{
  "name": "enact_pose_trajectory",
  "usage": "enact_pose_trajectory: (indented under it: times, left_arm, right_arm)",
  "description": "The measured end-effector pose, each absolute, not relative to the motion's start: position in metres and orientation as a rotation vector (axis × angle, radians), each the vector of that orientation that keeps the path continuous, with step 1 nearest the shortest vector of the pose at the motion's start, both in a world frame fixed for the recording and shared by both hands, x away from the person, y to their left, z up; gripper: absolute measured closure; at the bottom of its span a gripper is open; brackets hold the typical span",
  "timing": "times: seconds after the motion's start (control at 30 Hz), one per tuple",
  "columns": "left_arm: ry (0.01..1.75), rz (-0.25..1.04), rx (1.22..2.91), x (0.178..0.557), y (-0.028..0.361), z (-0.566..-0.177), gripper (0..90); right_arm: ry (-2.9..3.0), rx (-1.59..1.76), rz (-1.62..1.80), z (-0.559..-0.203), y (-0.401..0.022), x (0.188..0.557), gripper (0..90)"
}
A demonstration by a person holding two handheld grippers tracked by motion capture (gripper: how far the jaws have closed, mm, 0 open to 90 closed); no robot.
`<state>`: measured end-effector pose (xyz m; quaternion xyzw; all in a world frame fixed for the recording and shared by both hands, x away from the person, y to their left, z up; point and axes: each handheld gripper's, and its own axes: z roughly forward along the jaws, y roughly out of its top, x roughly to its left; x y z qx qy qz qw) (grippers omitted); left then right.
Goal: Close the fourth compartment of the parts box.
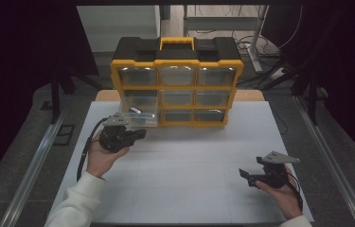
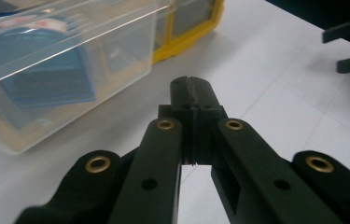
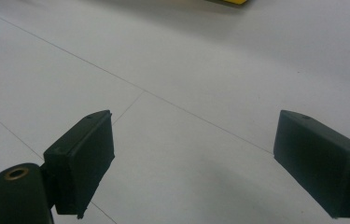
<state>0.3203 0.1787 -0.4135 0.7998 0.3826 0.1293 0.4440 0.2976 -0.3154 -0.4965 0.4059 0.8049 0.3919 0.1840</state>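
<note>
Left hand-held gripper [image 2: 193, 91] pressed together beside pulled-out clear drawer [image 2: 60, 70]; right hand-held gripper [image 3: 193, 163] spread.

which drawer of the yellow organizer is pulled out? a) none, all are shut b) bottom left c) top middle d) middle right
b: the clear drawer at the organizer's lower left juts out over the table, just ahead of the left tool, with something blue inside in the left gripper view.
</note>
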Motion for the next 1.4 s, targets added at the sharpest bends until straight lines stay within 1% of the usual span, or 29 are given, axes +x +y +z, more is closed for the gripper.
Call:
enact_pose_trajectory:
  times: [0.13, 0.3, 0.63, 1.4]
  left_arm:
    - [0.974, 0.342, 1.982, 0.324, 0.180, -0.415, 90.0]
    - [0.994, 0.340, 1.983, 0.331, 0.179, -0.417, 90.0]
    - [1.027, 0.379, 1.989, 0.344, 0.181, -0.411, 90.0]
    - [1.063, 0.404, 2.014, 0.356, 0.182, -0.413, 90.0]
  right_arm:
    - [2.269, 1.147, 1.104, -0.496, -0.315, 0.297, 12.6]
    - [2.272, 1.144, 1.115, -0.496, -0.316, 0.298, 12.6]
    - [2.274, 1.138, 1.122, -0.495, -0.315, 0.298, 12.6]
    - [2.273, 1.138, 1.120, -0.496, -0.314, 0.299, 12.5]
